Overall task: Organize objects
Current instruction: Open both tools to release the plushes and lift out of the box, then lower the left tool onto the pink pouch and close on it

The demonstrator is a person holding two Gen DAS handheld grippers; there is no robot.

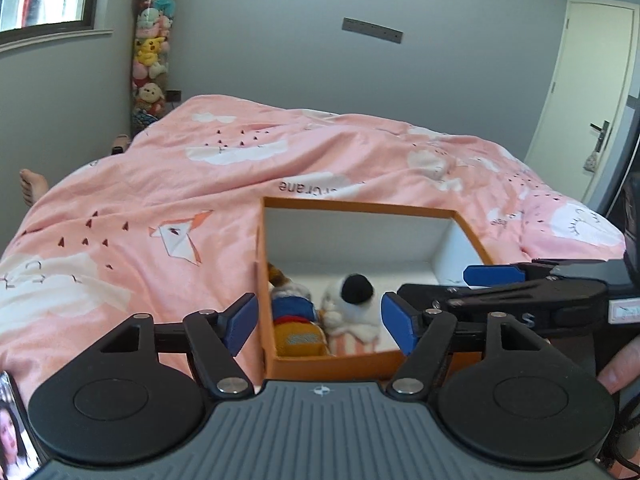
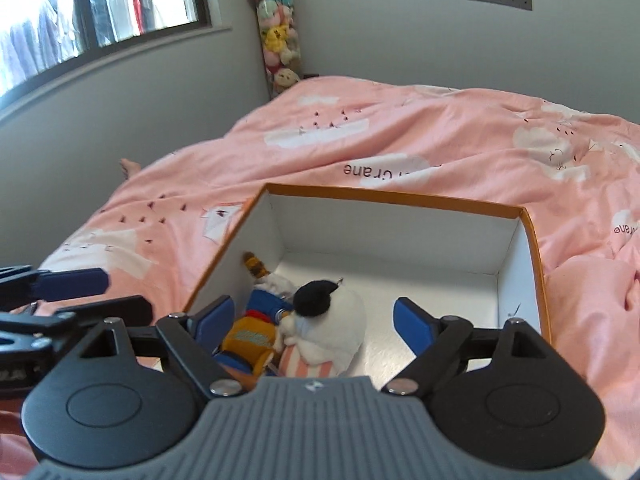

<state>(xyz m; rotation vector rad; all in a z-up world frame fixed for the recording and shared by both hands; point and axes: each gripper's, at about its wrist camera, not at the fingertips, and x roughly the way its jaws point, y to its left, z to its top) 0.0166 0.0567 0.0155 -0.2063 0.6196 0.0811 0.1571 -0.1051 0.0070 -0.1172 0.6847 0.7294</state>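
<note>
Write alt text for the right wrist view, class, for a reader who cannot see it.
An open orange cardboard box with white inside walls sits on a pink cloud-print duvet and holds two soft toys side by side: a white plush with a black pompom and a yellow-and-blue plush. The right gripper hangs open above them, empty; part of the left gripper shows at the left edge.

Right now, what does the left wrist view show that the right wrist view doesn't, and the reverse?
Only the left wrist view shows the white door and a phone screen at its lower left edge. Only the right wrist view shows clothes hanging behind the window. Both share the orange box on the pink duvet, holding a white plush toy and a yellow-and-blue plush toy.
</note>
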